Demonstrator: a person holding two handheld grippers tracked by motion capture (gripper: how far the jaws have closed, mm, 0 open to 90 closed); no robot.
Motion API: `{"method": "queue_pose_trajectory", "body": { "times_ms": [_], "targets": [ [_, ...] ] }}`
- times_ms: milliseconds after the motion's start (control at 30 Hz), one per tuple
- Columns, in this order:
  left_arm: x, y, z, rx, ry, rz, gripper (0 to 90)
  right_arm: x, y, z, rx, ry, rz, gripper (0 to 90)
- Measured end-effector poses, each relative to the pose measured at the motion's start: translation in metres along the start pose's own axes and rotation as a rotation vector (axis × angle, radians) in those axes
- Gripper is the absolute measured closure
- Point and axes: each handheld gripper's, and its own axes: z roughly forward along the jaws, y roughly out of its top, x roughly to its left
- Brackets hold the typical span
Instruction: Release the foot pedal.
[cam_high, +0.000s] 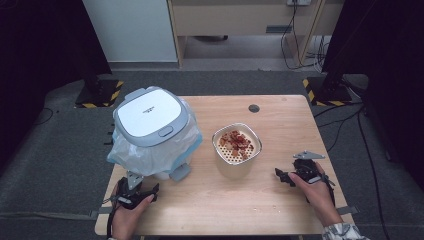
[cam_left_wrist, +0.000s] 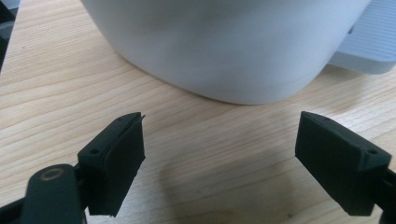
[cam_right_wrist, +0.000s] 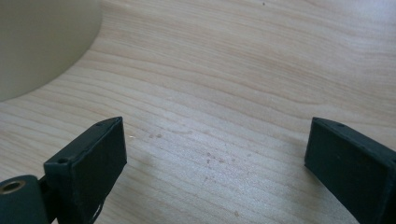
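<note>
Pale wooden counter (cam_high: 270, 195) stands on grey carpet, dark curtains either side. White lidded bin lined with a clear plastic bag (cam_high: 152, 131) sits rear left; round metal strainer bowl of reddish food scraps (cam_high: 236, 148) centre. Left tongs (cam_high: 145, 192) and right tongs (cam_high: 282, 176) rest low at the near edge, both wide open, empty.

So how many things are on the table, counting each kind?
Bin with lid: 1
Bowl with food bits: 1
Grippers, left gripper and right gripper: 2
Total: 4

High view looks down; gripper views skim the shared table (cam_high: 260, 195) closely.
</note>
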Motion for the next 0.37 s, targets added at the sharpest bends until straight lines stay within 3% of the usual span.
{"method": "queue_pose_trajectory", "body": {
  "times_ms": [100,167,200,233,367],
  "targets": [
    [0.002,-0.001,0.002,0.002,0.002,-0.007,15.0,0.001,-0.001,0.002,-0.004,-0.015,-0.01,5.9],
    [0.004,-0.001,0.004,0.017,0.014,0.018,14.8,0.003,-0.001,0.004,-0.001,-0.033,-0.026,5.3],
    [0.004,-0.001,0.005,0.011,0.022,-0.008,14.8,0.007,0.0,0.005,0.009,-0.062,-0.029,4.5],
    [0.004,-0.001,0.005,0.011,0.022,-0.008,14.8,0.009,0.0,0.006,0.011,-0.076,-0.032,3.8],
    [0.006,-0.002,0.006,0.024,0.014,-0.015,14.6,0.014,0.001,0.008,0.015,-0.083,-0.028,2.6]
  ]
}}
